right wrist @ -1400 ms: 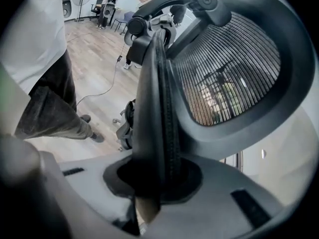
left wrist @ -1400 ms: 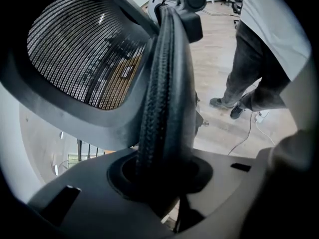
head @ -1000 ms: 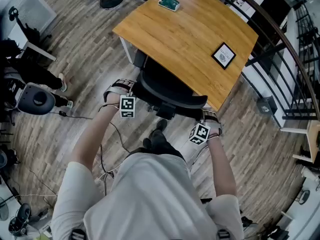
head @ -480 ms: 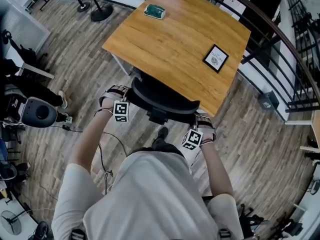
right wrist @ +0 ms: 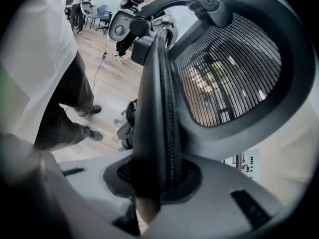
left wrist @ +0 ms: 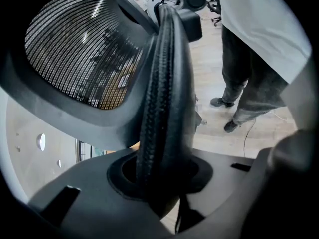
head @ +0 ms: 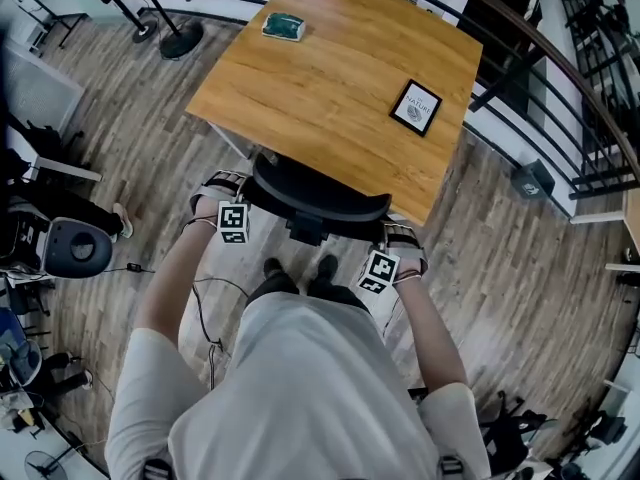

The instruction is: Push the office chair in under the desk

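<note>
Office chair (head: 318, 200): only its black backrest (head: 300, 190) and rear spine show in the head view. The seat is hidden below the wooden desk (head: 330, 73), so I judge the chair nearly home. The backrest's long axis runs about 10 to 4 o'clock, close to parallel with the desk's near edge, and its upper rim overlaps that edge in this view. Whether they touch I cannot tell. The desk lies at roughly 12 to 1 o'clock from the backrest, so any remaining push should go that way, square to the edge. Left gripper (head: 238, 194) sits at the 10 o'clock end of the backrest. In the left gripper view (left wrist: 159, 176) its jaws are clamped on the padded side rim, with the mesh panel (left wrist: 84, 49) at 10 o'clock. Right gripper (head: 392, 230) sits at the 4 o'clock end, just below the desk's near right corner. In the right gripper view (right wrist: 158, 178) it is likewise clenched on the opposite rim. Neither hand is nearer; the two bracket the backrest evenly, so uneven force would swivel the chair. The person's feet (head: 300, 266) stand at 6 o'clock, close behind the chair. A framed card (head: 415, 106) lies on the desk, well apart from the chair.
</note>
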Action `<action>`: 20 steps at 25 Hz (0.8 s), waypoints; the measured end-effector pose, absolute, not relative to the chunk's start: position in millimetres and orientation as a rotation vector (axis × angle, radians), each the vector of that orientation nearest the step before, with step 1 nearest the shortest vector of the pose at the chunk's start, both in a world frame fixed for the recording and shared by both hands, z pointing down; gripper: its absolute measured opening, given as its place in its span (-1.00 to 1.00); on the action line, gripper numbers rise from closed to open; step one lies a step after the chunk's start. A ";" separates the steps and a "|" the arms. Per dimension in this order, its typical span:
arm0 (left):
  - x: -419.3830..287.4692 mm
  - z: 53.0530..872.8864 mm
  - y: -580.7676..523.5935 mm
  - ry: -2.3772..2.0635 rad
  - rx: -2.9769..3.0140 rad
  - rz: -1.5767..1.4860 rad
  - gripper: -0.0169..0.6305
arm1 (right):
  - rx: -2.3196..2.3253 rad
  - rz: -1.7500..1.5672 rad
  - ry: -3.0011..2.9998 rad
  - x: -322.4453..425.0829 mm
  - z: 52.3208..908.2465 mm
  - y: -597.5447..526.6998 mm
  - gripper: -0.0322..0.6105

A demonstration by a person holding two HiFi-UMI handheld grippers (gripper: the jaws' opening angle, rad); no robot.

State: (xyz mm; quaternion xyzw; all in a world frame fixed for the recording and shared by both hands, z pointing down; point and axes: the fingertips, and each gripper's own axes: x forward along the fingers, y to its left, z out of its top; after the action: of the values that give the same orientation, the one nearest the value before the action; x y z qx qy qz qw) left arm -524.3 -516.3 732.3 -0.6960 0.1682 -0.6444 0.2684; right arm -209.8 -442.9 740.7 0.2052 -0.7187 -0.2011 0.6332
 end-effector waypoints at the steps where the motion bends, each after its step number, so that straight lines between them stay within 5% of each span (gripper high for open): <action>1: -525.9 732.1 -517.4 0.448 -1.876 -1.732 -0.66 | 0.476 -0.454 -1.640 -211.6 740.7 -442.0 -0.72; 16: -539.6 734.5 -526.3 0.374 -1.877 -1.700 -0.65 | 0.450 -0.427 -1.621 -229.1 741.7 -431.1 -0.70; 20: -535.8 736.0 -522.0 0.348 -1.894 -1.727 -0.50 | 0.410 -0.379 -1.608 -223.1 743.8 -426.3 -0.57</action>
State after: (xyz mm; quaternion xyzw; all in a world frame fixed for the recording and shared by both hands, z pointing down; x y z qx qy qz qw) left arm -535.8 -522.0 736.0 -0.7042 0.1293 -0.6421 0.2742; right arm -223.1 -426.3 743.8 0.1813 -0.7104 -0.1673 0.6592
